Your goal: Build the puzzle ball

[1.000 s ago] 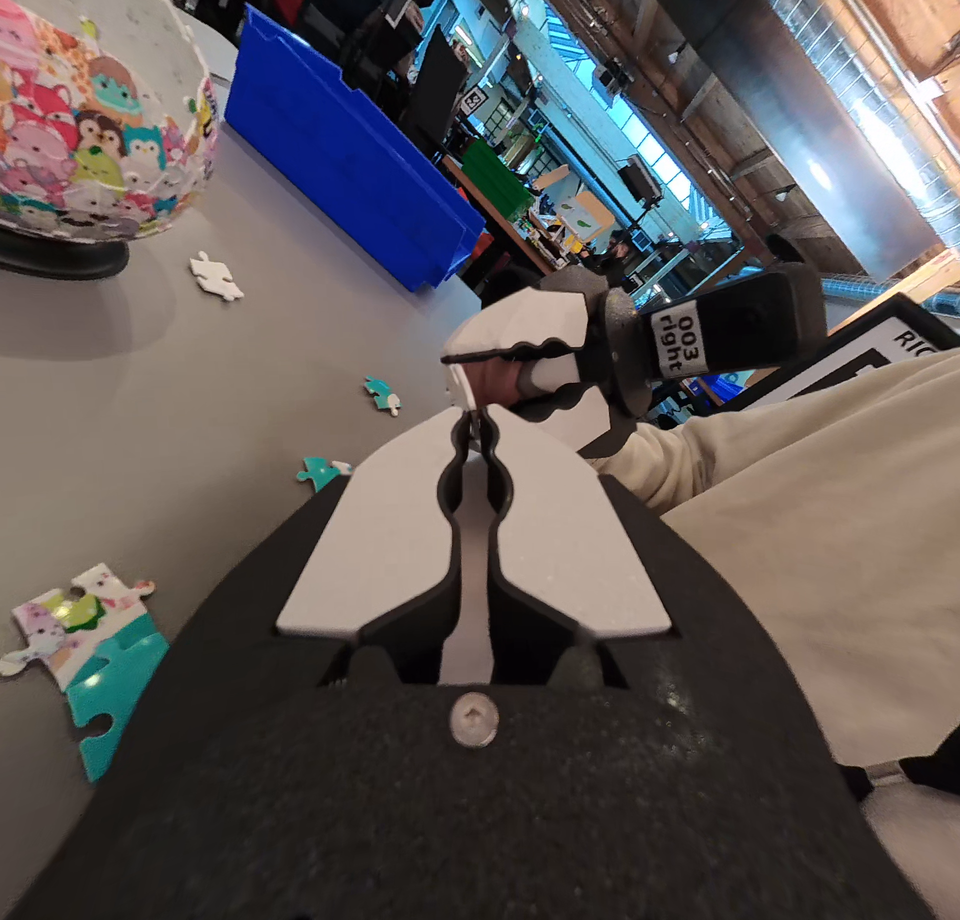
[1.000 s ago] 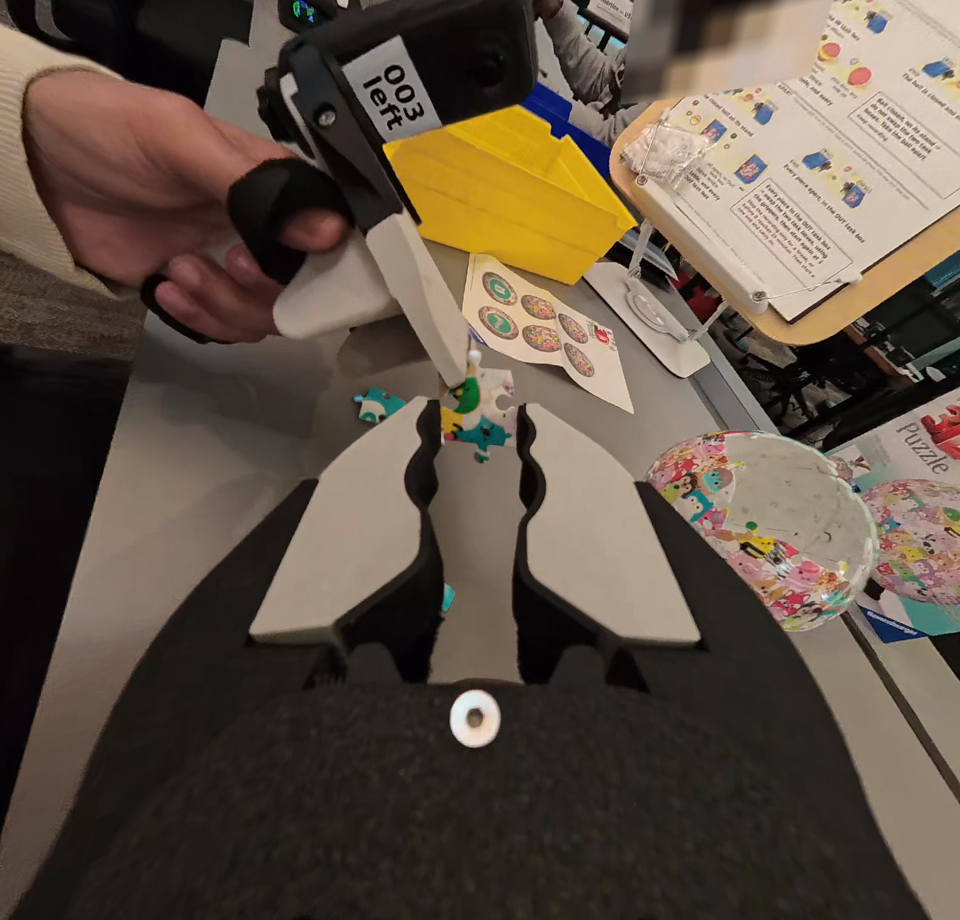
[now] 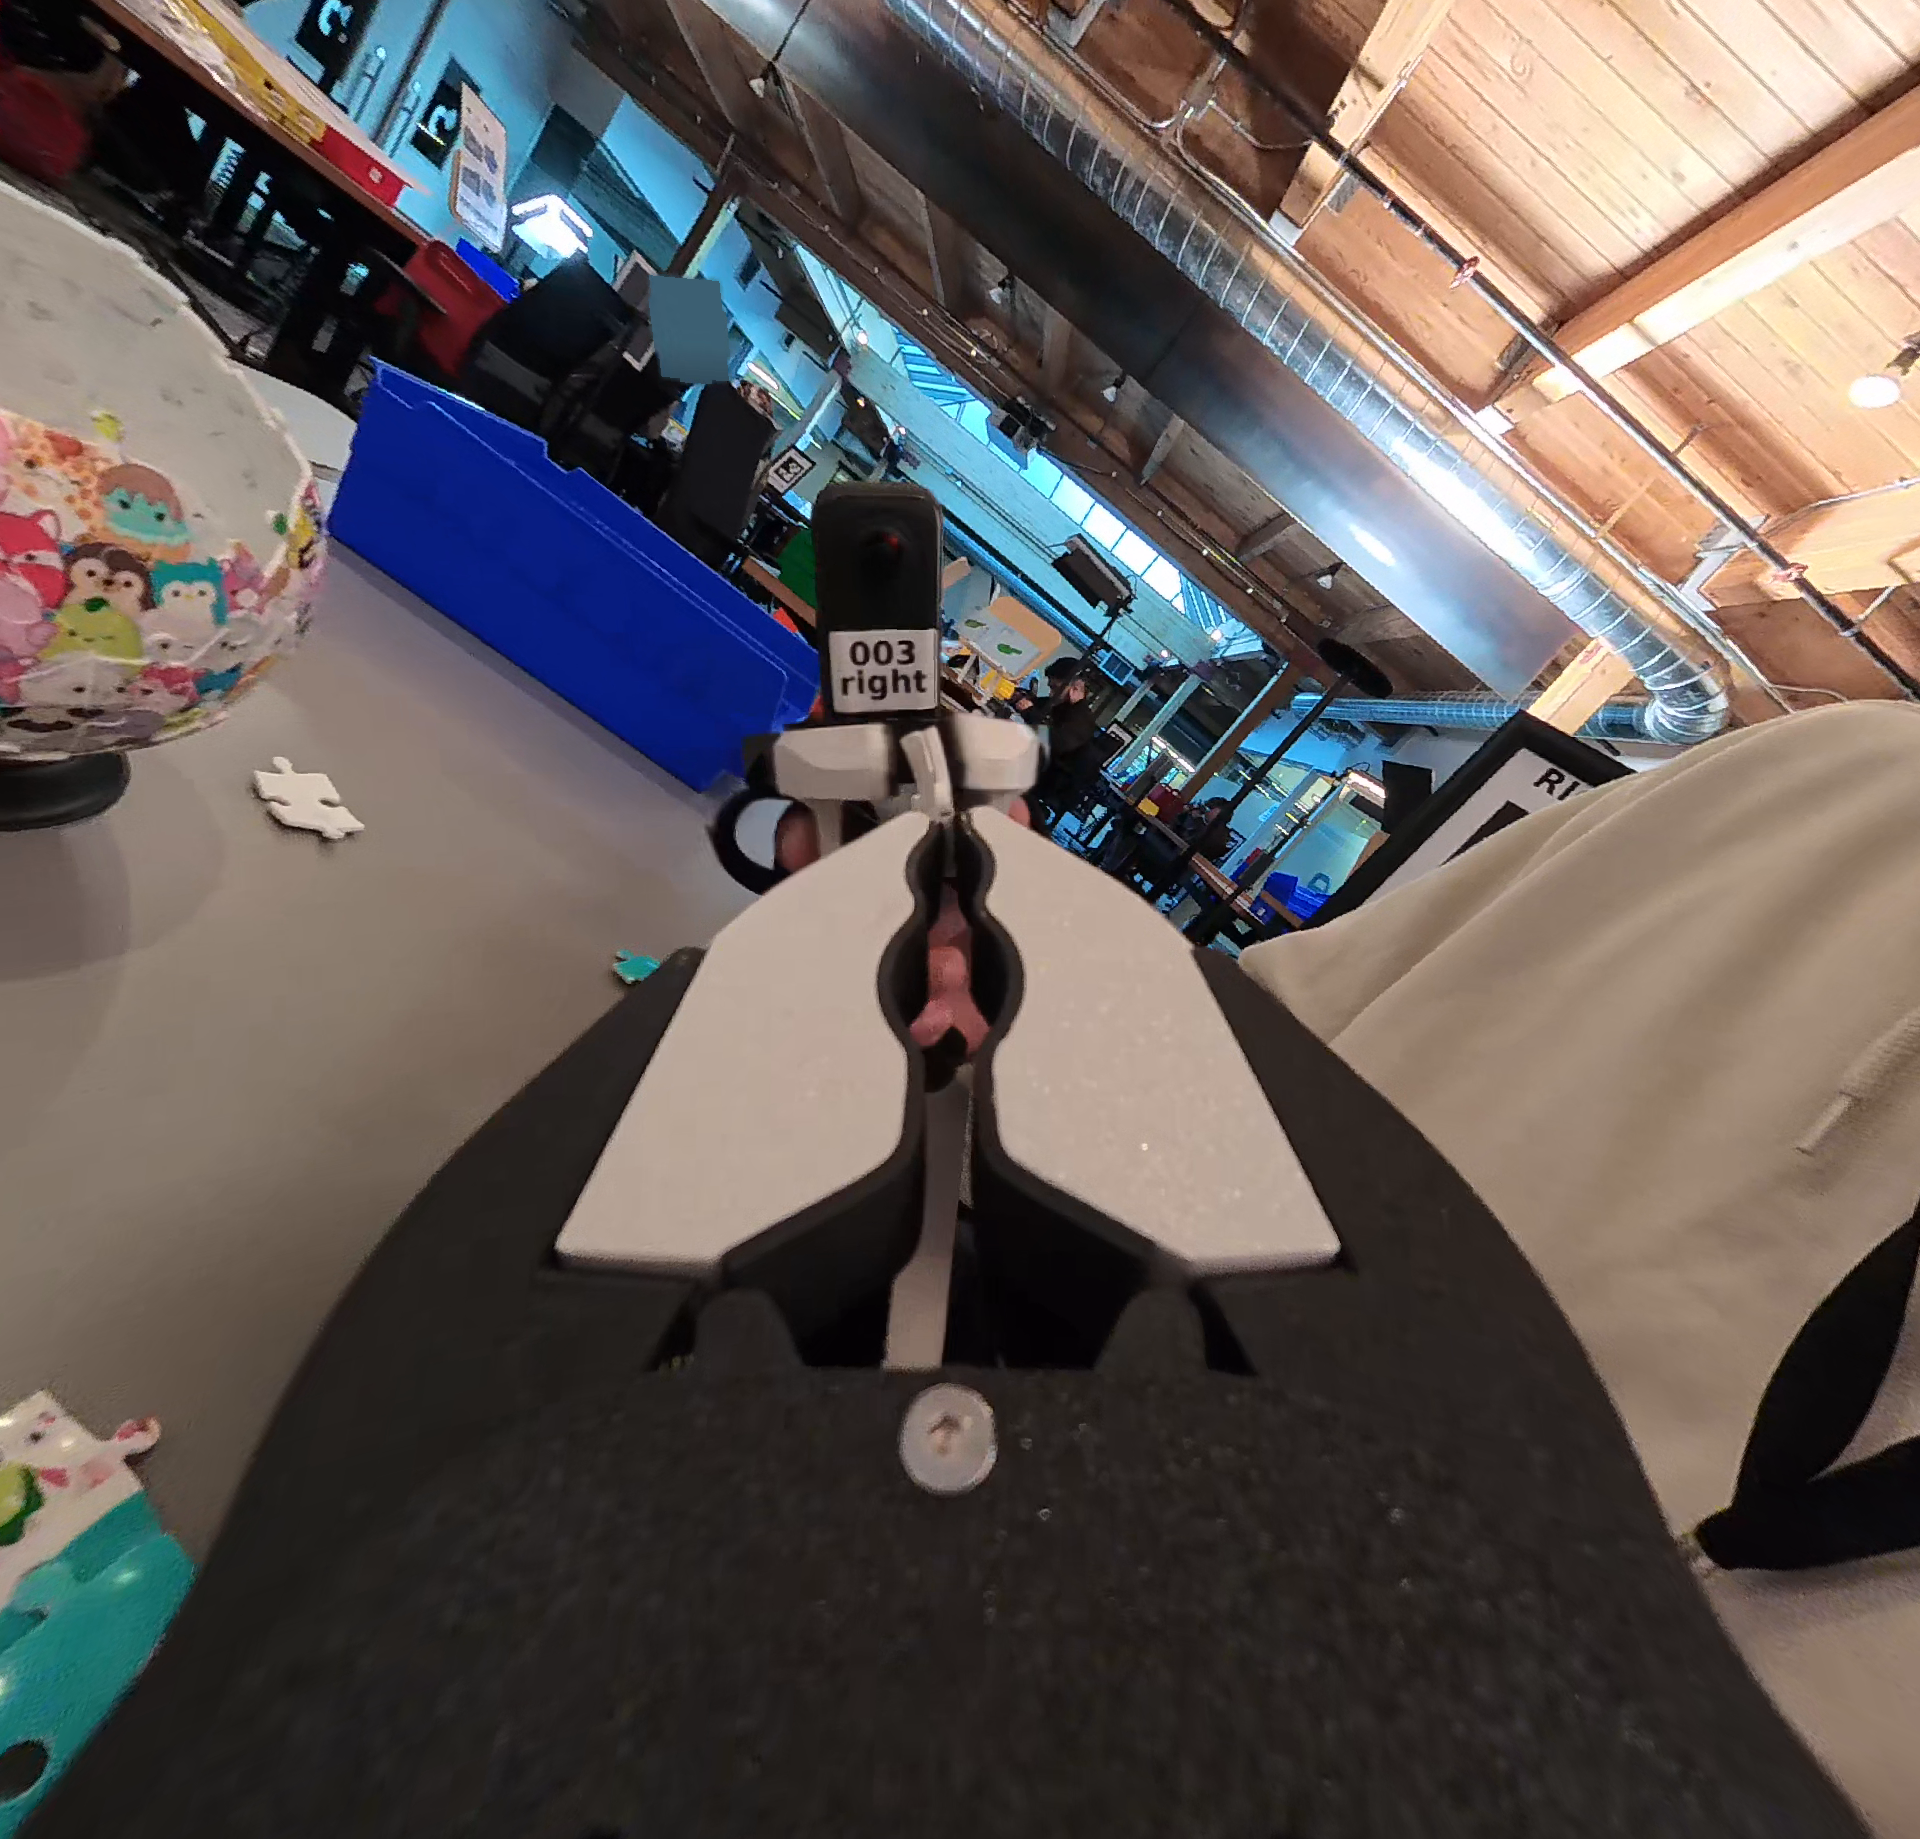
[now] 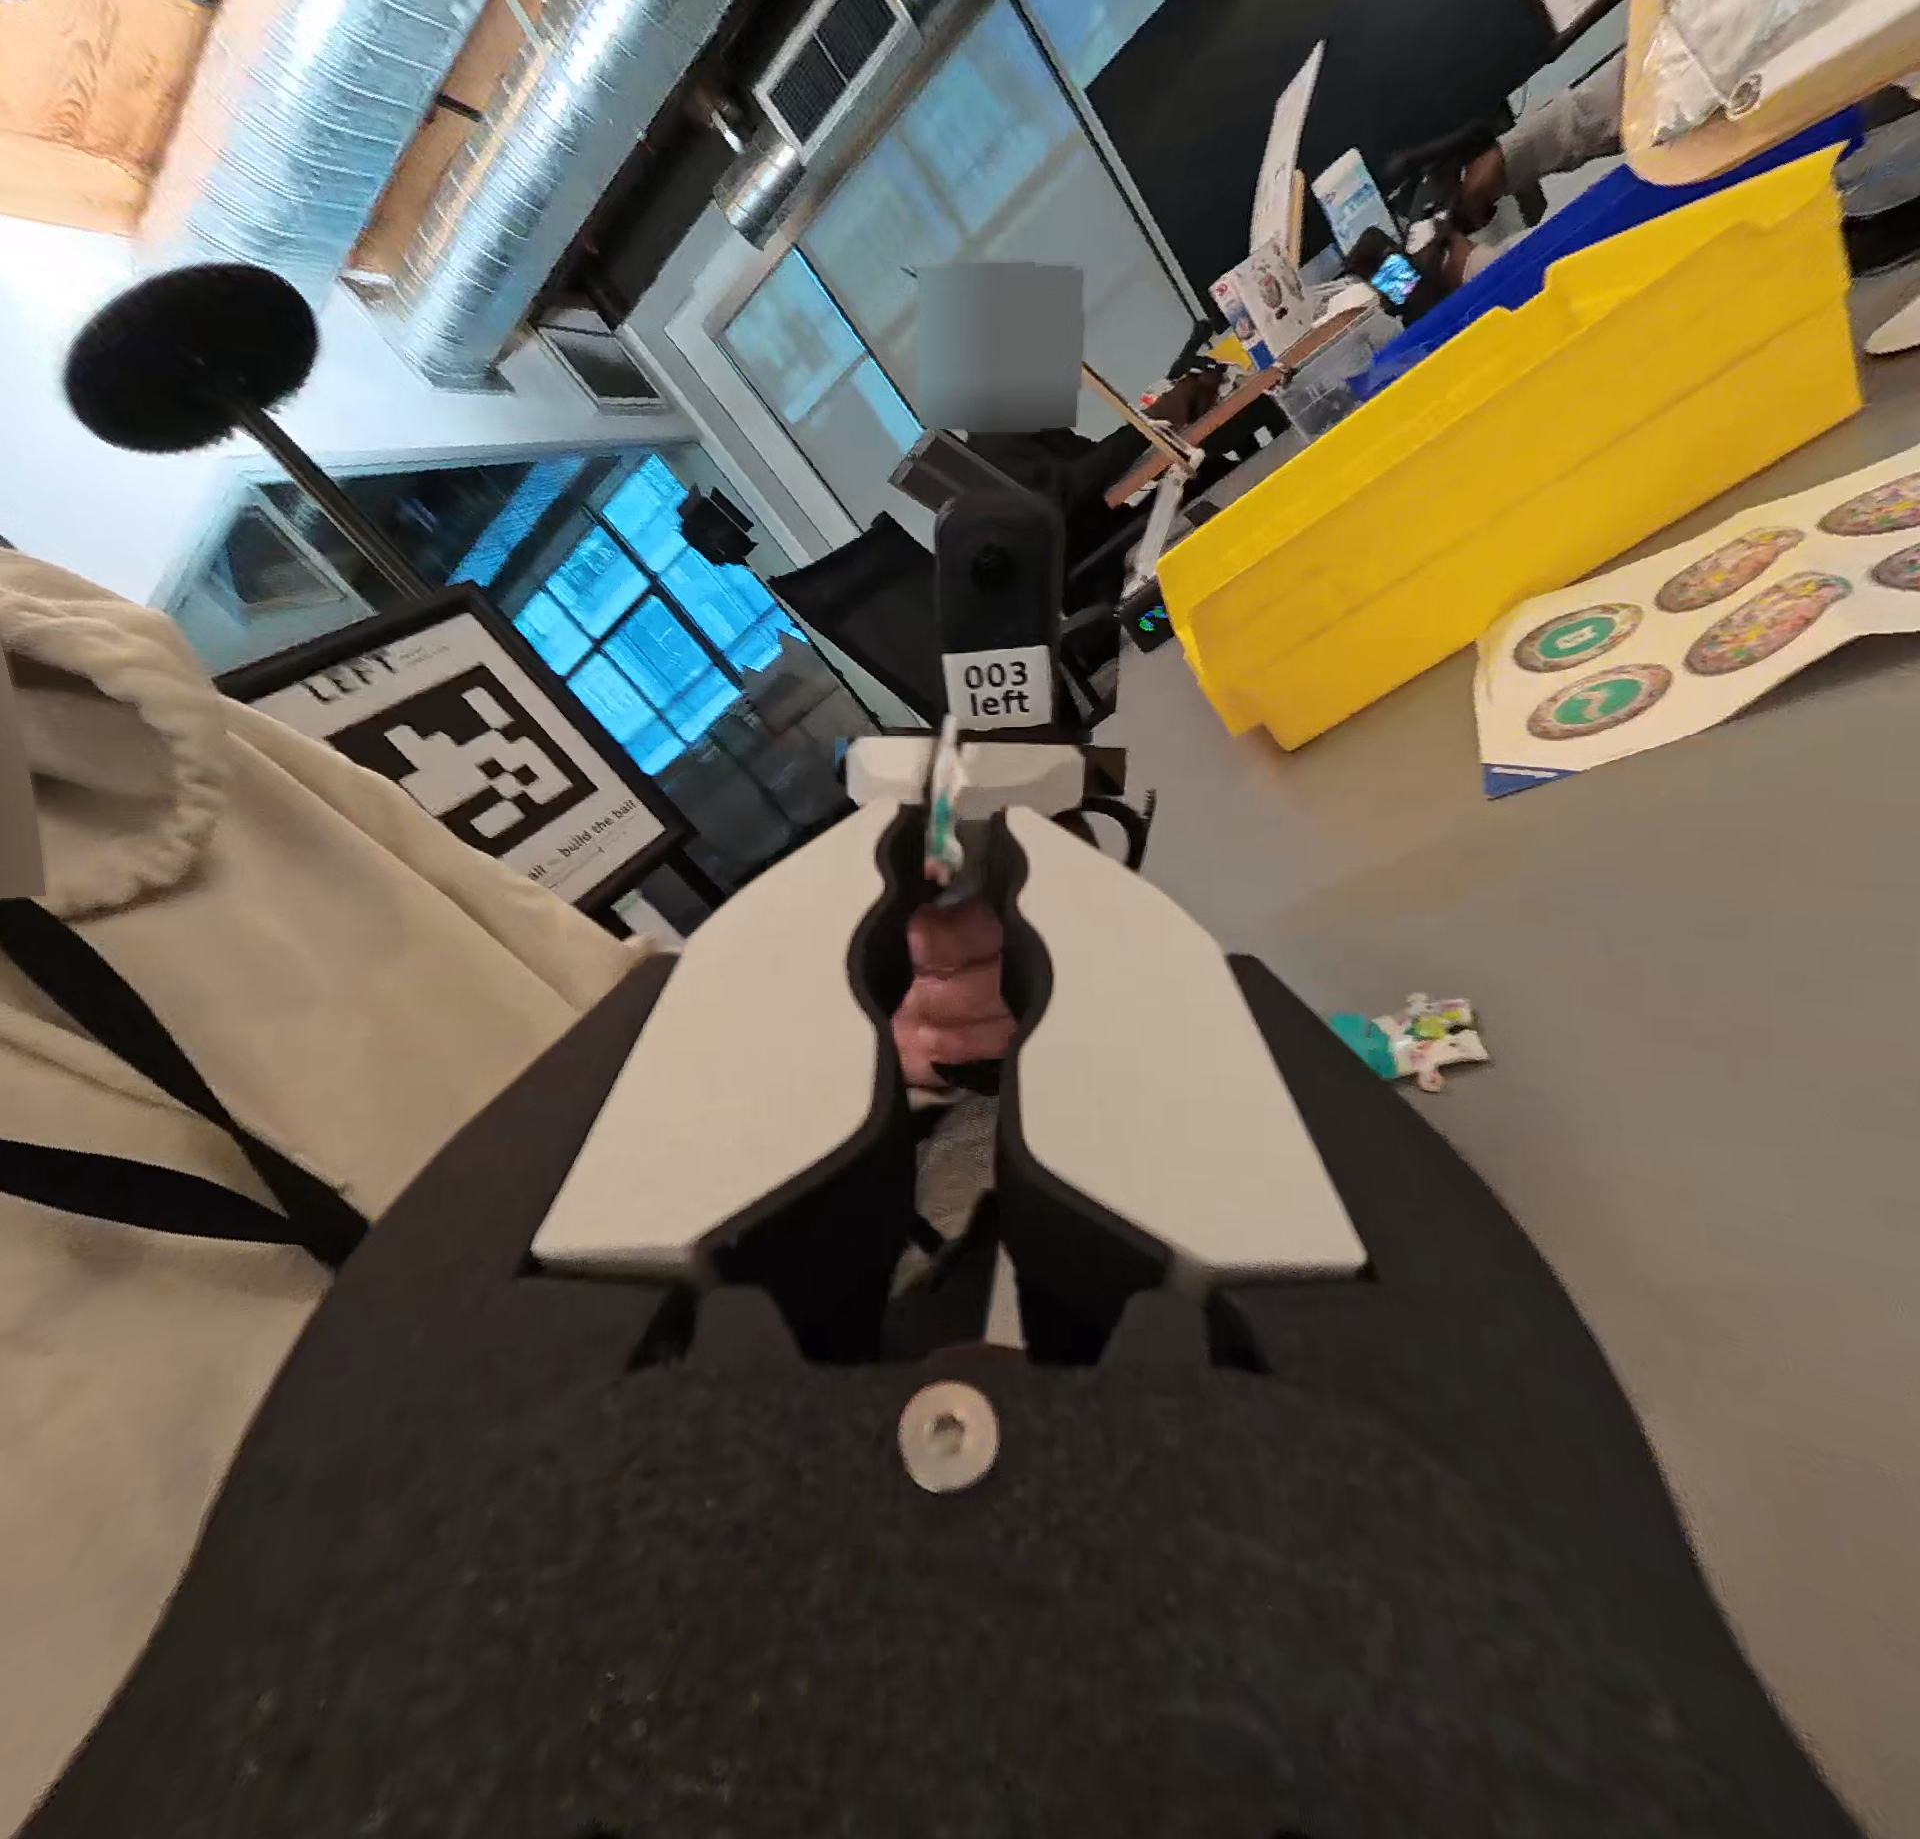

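- Puzzle ball [image 3: 125, 584]: the half-built shell, printed with bright cartoon animals, sits on a dark stand at the far left of the grey table [image 3: 416, 958] in your left wrist view, well apart from both grippers.
- Your left gripper [image 3: 948, 839] is raised off the table with its white fingers pressed together at the tips on a thin puzzle piece [image 4: 943, 802]; the right wrist view shows that piece edge-on, white and teal.
- Your right gripper [image 4: 951, 833] faces the left one head-on, tips nearly meeting; its fingers are drawn in close around the same piece, but you cannot tell whether they actually grip it.
- A loose white piece [image 3: 307, 797] lies face down near the ball's stand, and joined teal and white pieces [image 3: 62, 1540] lie at the lower left.
- A small colourful piece [image 4: 1418, 1041] rests on the table to the right of your right gripper.
- A blue bin [image 3: 561, 563] stands behind the ball; a yellow bin [image 4: 1538, 511] and a printed sheet [image 4: 1704, 636] lie at the right.
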The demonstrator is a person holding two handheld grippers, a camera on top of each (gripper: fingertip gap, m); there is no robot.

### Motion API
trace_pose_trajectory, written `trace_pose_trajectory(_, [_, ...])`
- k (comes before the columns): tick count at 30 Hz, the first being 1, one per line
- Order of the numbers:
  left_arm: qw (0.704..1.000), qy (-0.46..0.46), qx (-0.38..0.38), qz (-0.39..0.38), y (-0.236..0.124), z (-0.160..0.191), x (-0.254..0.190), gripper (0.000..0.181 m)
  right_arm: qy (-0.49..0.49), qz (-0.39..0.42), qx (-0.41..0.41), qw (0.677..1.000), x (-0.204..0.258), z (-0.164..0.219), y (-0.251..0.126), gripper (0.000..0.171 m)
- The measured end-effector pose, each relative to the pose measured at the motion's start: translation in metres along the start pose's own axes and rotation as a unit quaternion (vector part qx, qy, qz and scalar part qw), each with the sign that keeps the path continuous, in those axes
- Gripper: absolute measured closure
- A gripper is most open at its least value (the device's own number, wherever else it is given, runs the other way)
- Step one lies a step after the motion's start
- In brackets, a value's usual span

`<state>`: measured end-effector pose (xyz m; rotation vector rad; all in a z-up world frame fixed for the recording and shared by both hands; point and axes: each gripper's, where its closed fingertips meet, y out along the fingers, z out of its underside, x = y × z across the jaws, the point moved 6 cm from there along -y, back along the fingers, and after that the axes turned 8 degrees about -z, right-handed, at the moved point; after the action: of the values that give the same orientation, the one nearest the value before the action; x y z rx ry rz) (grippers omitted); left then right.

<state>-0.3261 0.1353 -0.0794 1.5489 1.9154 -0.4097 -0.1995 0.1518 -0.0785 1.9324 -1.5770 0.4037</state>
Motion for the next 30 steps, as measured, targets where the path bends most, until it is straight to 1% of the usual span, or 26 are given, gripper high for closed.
trace_pose_trajectory(2, [1.0, 0.0, -0.007, 0.002, 0.0, -0.001, 0.0, 0.18, 0.013, -0.012, -0.002, 1.0, 0.001, 0.001, 0.003, 0.161])
trace_pose_trajectory(3, [1.0, -0.004, -0.006, 0.005, 0.0, 0.0, 0.0, 0.18, 0.009, -0.01, 0.001, 1.0, 0.001, 0.002, 0.003, 0.167])
trace_pose_trajectory(7, [1.0, 0.005, -0.006, 0.002, 0.001, 0.001, -0.001, 0.18, 0.022, -0.015, 0.016, 1.0, 0.003, -0.003, 0.003, 0.169])
trace_pose_trajectory(9, [1.0, 0.007, -0.007, 0.001, 0.004, 0.001, -0.001, 0.179, 0.015, -0.01, 0.069, 0.997, 0.005, -0.01, 0.003, 0.169])
trace_pose_trajectory(11, [1.0, 0.002, 0.005, -0.005, 0.009, 0.005, 0.003, 0.178, -0.015, 0.0, 0.162, 0.987, 0.007, -0.023, 0.0, 0.169])
trace_pose_trajectory(12, [1.0, 0.005, 0.01, -0.011, 0.013, 0.007, 0.005, 0.18, -0.034, 0.003, 0.203, 0.979, 0.007, -0.037, -0.003, 0.169])
trace_pose_trajectory(14, [0.999, 0.014, 0.027, -0.029, 0.018, 0.01, 0.012, 0.177, -0.07, 0.036, 0.257, 0.963, -0.002, -0.083, -0.016, 0.169])
trace_pose_trajectory(15, [0.998, 0.021, 0.04, -0.044, 0.02, 0.011, 0.016, 0.177, -0.086, 0.069, 0.314, 0.943, -0.011, -0.106, -0.026, 0.169])
trace_pose_trajectory(16, [0.996, 0.036, 0.057, -0.064, 0.021, 0.012, 0.02, 0.177, -0.118, 0.103, 0.354, 0.922, -0.022, -0.128, -0.034, 0.169])
trace_pose_trajectory(17, [0.992, 0.06, 0.073, -0.089, 0.022, 0.013, 0.023, 0.179, -0.137, 0.12, 0.377, 0.908, -0.035, -0.144, -0.038, 0.169])
trace_pose_trajectory(18, [0.985, 0.088, 0.086, -0.118, 0.022, 0.013, 0.027, 0.181, -0.109, 0.115, 0.413, 0.897, -0.047, -0.15, -0.039, 0.169])
trace_pose_trajectory(19, [0.977, 0.113, 0.098, -0.151, 0.022, 0.011, 0.031, 0.181, -0.081, 0.115, 0.459, 0.877, -0.059, -0.149, -0.038, 0.169])
trace_pose_trajectory(21, [0.963, 0.146, 0.101, -0.201, 0.021, 0.005, 0.037, 0.181, -0.058, 0.111, 0.526, 0.841, -0.077, -0.14, -0.036, 0.169])
trace_pose_trajectory(23, [0.95, 0.169, 0.102, -0.242, 0.023, -0.001, 0.043, 0.181, -0.053, 0.128, 0.557, 0.819, -0.091, -0.134, -0.036, 0.169])
trace_pose_trajectory(24, [0.945, 0.181, 0.105, -0.25, 0.026, -0.003, 0.046, 0.181, -0.048, 0.134, 0.569, 0.81, -0.096, -0.132, -0.038, 0.169])
trace_pose_trajectory(27, [0.929, 0.214, 0.12, -0.277, 0.041, -0.01, 0.058, 0.181, -0.033, 0.107, 0.569, 0.815, -0.101, -0.132, -0.042, 0.169])
trace_pose_trajectory(28, [0.926, 0.219, 0.119, -0.282, 0.047, -0.014, 0.061, 0.181, -0.033, 0.109, 0.566, 0.816, -0.105, -0.134, -0.043, 0.169])
trace_pose_trajectory(30, [0.927, 0.224, 0.111, -0.278, 0.059, -0.025, 0.067, 0.181, -0.023, 0.087, 0.558, 0.825, -0.108, -0.136, -0.044, 0.169])
